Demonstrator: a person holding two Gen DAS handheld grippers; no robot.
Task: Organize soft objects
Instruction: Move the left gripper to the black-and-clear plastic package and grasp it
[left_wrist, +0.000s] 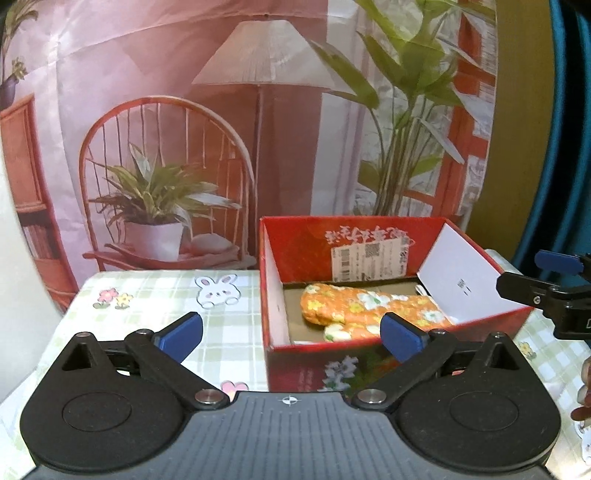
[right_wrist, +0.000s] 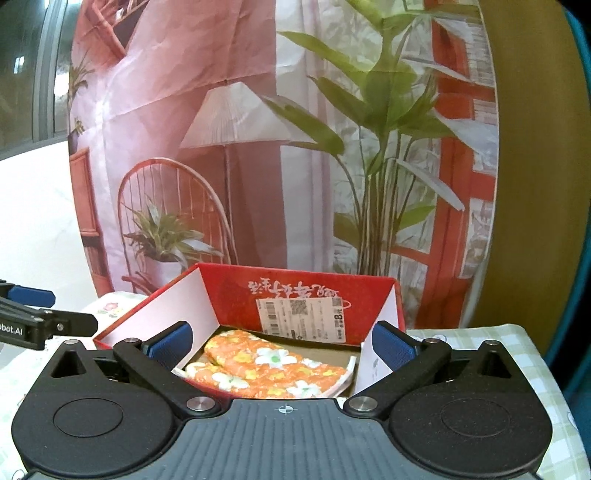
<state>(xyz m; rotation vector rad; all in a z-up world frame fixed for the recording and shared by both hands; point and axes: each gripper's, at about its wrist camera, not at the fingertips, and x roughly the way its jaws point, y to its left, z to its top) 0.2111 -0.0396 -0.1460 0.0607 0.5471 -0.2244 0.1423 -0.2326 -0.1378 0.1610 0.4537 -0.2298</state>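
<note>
An orange oven mitt with white and yellow flowers (left_wrist: 369, 308) lies flat inside an open red cardboard box (left_wrist: 295, 247) on the table. It also shows in the right wrist view (right_wrist: 266, 365), inside the same box (right_wrist: 295, 291). My left gripper (left_wrist: 291, 332) is open and empty, in front of the box's near left corner. My right gripper (right_wrist: 282, 343) is open and empty, just in front of the box with the mitt between its fingers in view. The right gripper's fingers (left_wrist: 524, 291) show at the right edge of the left wrist view.
The table carries a green checked cloth with rabbit and flower prints (left_wrist: 166, 295). A printed backdrop of a chair, lamp and plants (left_wrist: 258, 110) hangs close behind the table. A brown object (left_wrist: 583, 391) sits at the far right edge.
</note>
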